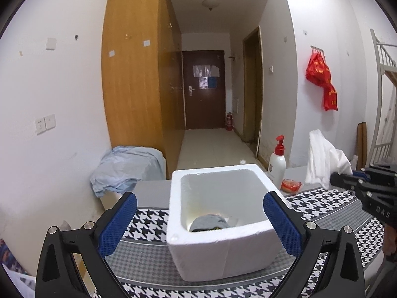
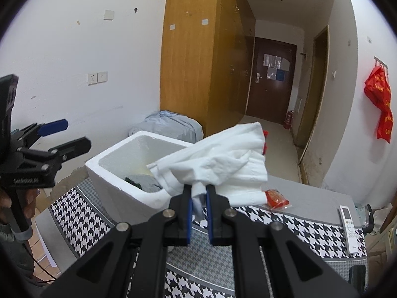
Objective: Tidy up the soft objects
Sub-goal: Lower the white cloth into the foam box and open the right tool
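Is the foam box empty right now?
No, a grey cloth already lies at the bottom of the foam box.

Foam box [image 1: 223, 226] sitting on the patterned mat [image 1: 148, 255] on the surface [image 1: 151, 187], a folded cloth [image 1: 209, 222] lying in its bottom. Behind the box to the right, pump bottle [image 1: 277, 162] standing, small packet [image 1: 290, 185] lying just beside it. Remote [image 2: 348, 223] lying at the mat's right edge. Bundle of fabric [image 1: 126, 166] sitting behind-left of the surface, wardrobe [image 1: 139, 74] standing behind it, door [image 1: 204, 89] at the far end of the hallway
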A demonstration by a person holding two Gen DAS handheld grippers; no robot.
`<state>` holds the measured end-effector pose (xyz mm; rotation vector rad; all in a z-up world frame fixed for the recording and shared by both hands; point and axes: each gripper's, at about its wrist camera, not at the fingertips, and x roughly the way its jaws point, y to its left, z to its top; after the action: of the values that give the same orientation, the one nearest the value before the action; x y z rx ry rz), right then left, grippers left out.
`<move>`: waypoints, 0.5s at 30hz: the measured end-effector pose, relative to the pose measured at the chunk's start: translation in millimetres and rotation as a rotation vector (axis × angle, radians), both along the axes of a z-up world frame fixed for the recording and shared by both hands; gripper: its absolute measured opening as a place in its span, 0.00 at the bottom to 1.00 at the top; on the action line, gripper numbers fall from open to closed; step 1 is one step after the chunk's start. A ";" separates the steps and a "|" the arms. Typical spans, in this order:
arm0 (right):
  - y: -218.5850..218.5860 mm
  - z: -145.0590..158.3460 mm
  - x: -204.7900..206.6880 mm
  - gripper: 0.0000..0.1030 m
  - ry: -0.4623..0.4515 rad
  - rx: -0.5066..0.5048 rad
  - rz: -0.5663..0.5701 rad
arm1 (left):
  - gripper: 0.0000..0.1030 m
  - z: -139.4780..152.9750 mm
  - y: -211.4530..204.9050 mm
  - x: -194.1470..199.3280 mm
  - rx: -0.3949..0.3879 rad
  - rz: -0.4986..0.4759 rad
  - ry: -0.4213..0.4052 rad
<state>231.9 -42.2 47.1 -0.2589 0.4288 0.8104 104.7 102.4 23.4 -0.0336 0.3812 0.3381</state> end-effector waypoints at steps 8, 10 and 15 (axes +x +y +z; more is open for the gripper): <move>20.2 0.6 1.5 0.12 0.007 -0.019 0.032 | 0.99 -7.0 4.0 -13.9 0.010 0.033 -0.001; 25.8 0.9 0.9 0.12 0.008 -0.021 0.046 | 0.99 -7.9 5.6 -14.6 0.013 0.042 0.002; 41.5 1.2 -1.0 0.12 0.001 -0.041 0.069 | 0.99 -11.7 13.0 -21.5 0.005 0.069 0.003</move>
<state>230.9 -0.7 48.3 -0.3123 0.4401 0.8698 83.2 115.5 11.7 -0.0413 0.3825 0.4069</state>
